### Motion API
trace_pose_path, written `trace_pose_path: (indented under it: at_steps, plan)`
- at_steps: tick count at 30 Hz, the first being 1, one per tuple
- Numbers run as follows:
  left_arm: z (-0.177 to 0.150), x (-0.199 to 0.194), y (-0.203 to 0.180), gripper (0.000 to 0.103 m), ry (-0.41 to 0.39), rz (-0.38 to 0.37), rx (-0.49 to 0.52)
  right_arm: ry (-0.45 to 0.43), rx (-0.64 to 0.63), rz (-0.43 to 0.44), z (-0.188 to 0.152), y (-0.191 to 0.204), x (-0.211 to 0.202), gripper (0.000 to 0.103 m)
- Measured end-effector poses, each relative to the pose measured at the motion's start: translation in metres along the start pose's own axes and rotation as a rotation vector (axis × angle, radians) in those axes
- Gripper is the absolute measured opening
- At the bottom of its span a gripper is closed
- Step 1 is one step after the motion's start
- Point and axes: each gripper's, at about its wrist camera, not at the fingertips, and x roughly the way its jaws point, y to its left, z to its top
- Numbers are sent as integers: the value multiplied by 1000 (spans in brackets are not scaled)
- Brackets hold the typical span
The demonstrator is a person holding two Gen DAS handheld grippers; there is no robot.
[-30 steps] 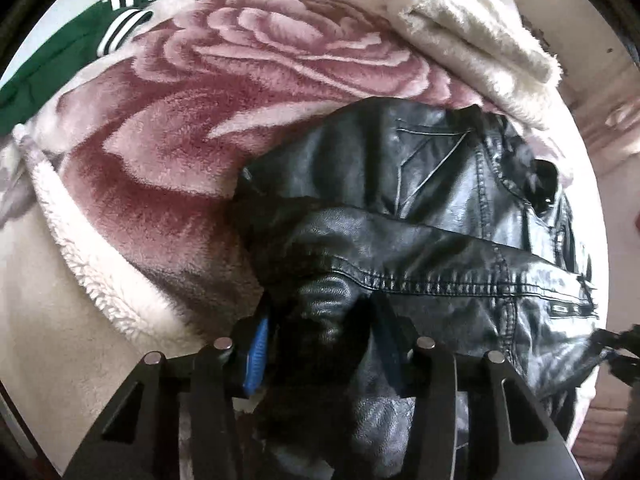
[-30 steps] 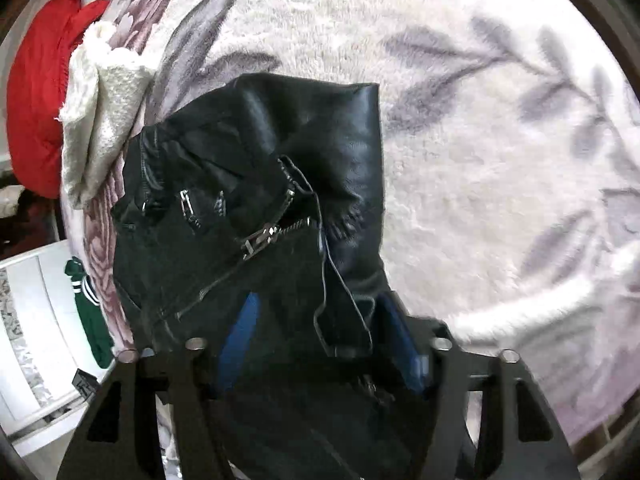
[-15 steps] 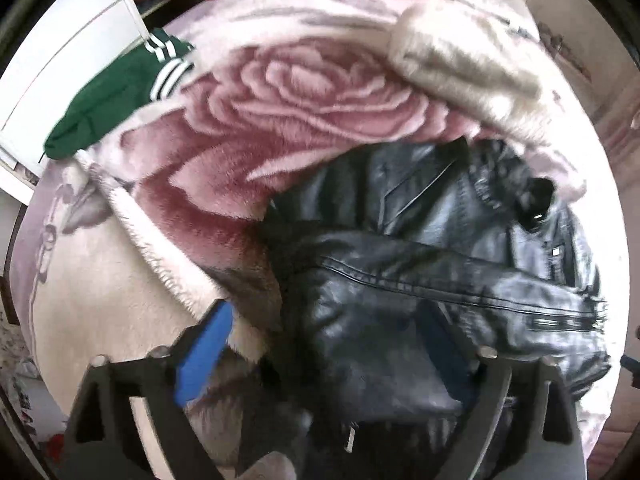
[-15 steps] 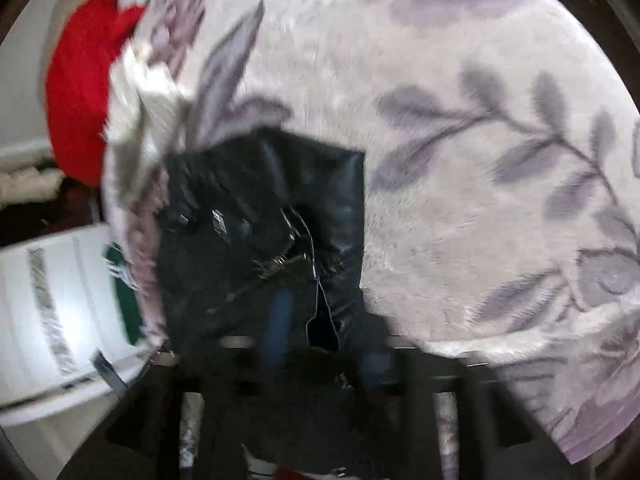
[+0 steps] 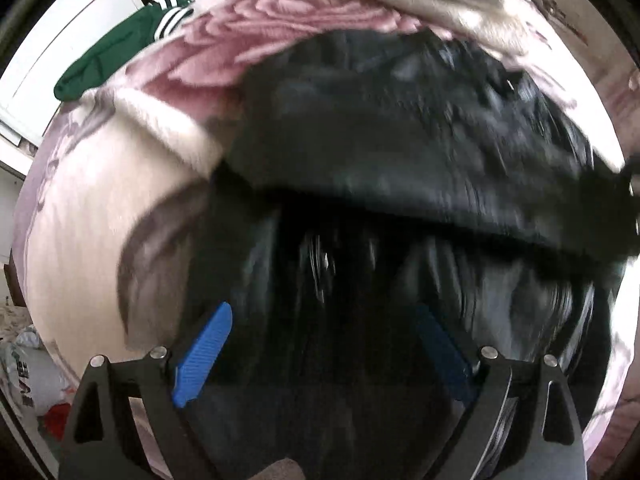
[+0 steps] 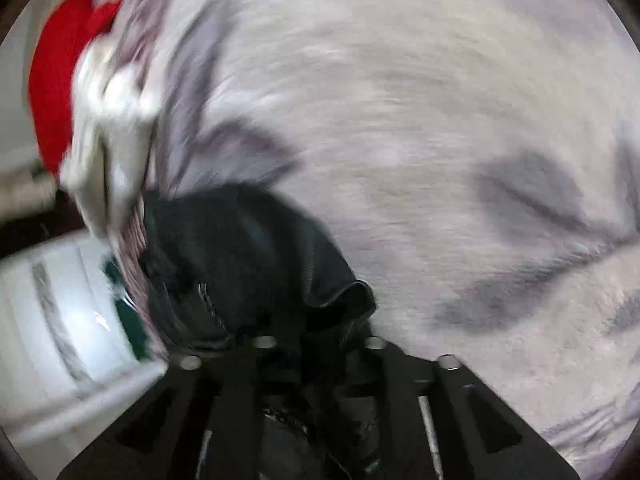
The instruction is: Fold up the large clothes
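Bare floral blanket point(image 6: 400, 120) stretches beyond the black jacket point(image 5: 380, 152); left gripper point(image 5: 320, 344) jaws wide apart, right gripper point(image 6: 316, 344) jaws clamping its edge.

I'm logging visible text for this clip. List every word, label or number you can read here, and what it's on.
Dark letters on the white bag at the left wrist view's lower left edge: cut off and blurred, not readable.
Black leather jacket, floral blanket, green striped garment: no text visible.

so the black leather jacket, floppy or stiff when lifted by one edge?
Probably floppy but heavy: the black leather jacket drapes in thick rounded folds, not sharp creases. Likely slick, given its sheen in the right wrist view, so the shut right tongs, pinching a bunched edge, might slip. On the plush blanket it would probably drag, not slide.
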Motion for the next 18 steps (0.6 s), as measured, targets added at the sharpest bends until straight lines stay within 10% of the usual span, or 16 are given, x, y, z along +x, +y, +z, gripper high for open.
trace_pose_path:
  at_steps: [7, 13, 18]
  plan:
    - [-36, -25, -40, 94, 4, 25, 9, 15, -55, -86, 40, -11, 9, 8]
    - [-70, -68, -119, 94, 0, -72, 42, 162, -60, 26, 30, -43, -59, 60]
    - [-117, -58, -219, 94, 81, -209, 108, 232, -69, 58, 12, -91, -105, 63]
